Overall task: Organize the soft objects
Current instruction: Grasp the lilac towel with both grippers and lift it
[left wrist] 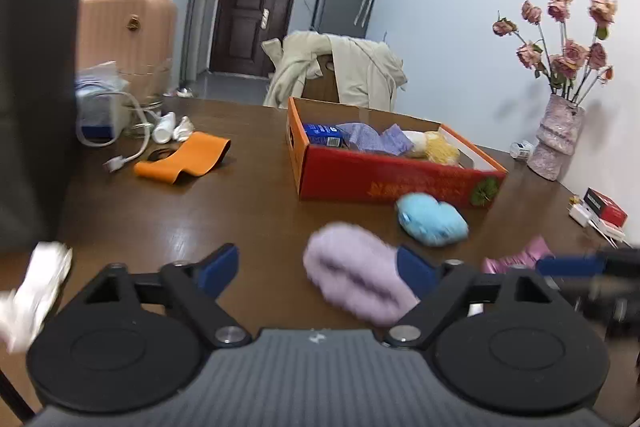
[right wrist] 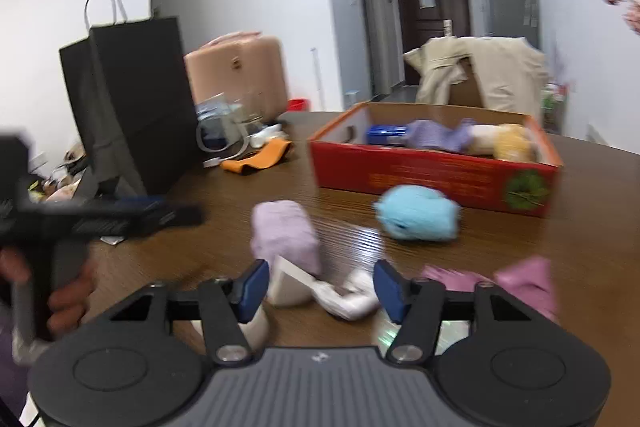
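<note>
A lilac fluffy bundle [left wrist: 360,279] lies on the brown table between the right-hand finger and the middle of my open left gripper [left wrist: 320,269]. It also shows in the right wrist view [right wrist: 285,233]. A light blue plush [left wrist: 431,219] [right wrist: 418,213] lies in front of the red cardboard box [left wrist: 384,183] [right wrist: 432,179], which holds purple, yellow and white soft things. My right gripper [right wrist: 320,287] is open over a white crumpled cloth [right wrist: 348,297]. A pink cloth [right wrist: 524,281] [left wrist: 516,257] lies to its right. The left gripper also shows in the right wrist view [right wrist: 176,213].
An orange strap [left wrist: 184,161] [right wrist: 260,155], a white charger with cable [left wrist: 116,131] and a black paper bag [right wrist: 132,103] stand at the left. A vase of pink flowers [left wrist: 558,139] and a red-black small box [left wrist: 604,207] are at the right.
</note>
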`<state>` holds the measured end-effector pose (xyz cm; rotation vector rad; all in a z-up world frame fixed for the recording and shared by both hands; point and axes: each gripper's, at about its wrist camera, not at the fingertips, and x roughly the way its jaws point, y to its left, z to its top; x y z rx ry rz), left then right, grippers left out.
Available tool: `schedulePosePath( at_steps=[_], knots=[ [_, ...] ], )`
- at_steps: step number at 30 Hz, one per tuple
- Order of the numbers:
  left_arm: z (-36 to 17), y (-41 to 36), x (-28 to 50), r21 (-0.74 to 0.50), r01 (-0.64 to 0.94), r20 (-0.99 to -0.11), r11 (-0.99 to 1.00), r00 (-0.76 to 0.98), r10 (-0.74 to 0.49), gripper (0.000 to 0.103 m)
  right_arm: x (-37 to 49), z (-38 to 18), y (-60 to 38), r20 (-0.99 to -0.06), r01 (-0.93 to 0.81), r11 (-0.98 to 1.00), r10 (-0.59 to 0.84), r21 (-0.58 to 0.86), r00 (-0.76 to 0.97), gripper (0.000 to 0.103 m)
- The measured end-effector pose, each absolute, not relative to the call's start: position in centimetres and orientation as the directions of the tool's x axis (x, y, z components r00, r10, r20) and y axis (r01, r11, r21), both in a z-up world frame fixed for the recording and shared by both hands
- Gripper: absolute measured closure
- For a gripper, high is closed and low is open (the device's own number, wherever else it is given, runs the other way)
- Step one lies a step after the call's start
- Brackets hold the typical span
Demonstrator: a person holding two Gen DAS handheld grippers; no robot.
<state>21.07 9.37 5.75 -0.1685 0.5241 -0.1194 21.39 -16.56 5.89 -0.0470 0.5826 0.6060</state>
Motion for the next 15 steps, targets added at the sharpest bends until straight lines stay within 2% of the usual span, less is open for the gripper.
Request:
schedulePosePath(
  at_steps=[2,6,8,13,15],
  knots=[
    [5.7,10.0,24.2,-0.214,0.090,-0.514,0.973,0.837,-0.190,0.028,23.1,5.4,-13.9,-0.549,-0.575,0.809,0.539,0.125,0.639,0.065],
    [3.7,10.7,29.4,-0.273,0.129,-0.585,0.953,0.764,-0.271,0.034,25.8,3.7,-9.1,-0.600,-0.580,0.814,0.486,0.045,0.636,0.066],
    [2.3,10.9,30.9,-0.304,0.127,-0.618,0.944,0.728,-0.297,0.047,26.9,2.8,-7.7,-0.629,-0.569,0.822,0.440,-0.005,0.641,0.066],
    [0.6,12.4,31.0,-0.440,0.174,-0.575,0.881,0.700,-0.425,0.065,28.9,2.4,-8.4,-0.632,-0.478,0.876,0.337,-0.062,0.698,0.065],
    [0.5,12.5,30.7,-0.443,0.178,-0.569,0.879,0.702,-0.429,0.065,29.4,2.6,-9.0,-0.633,-0.450,0.891,0.313,-0.063,0.708,0.064]
  ],
)
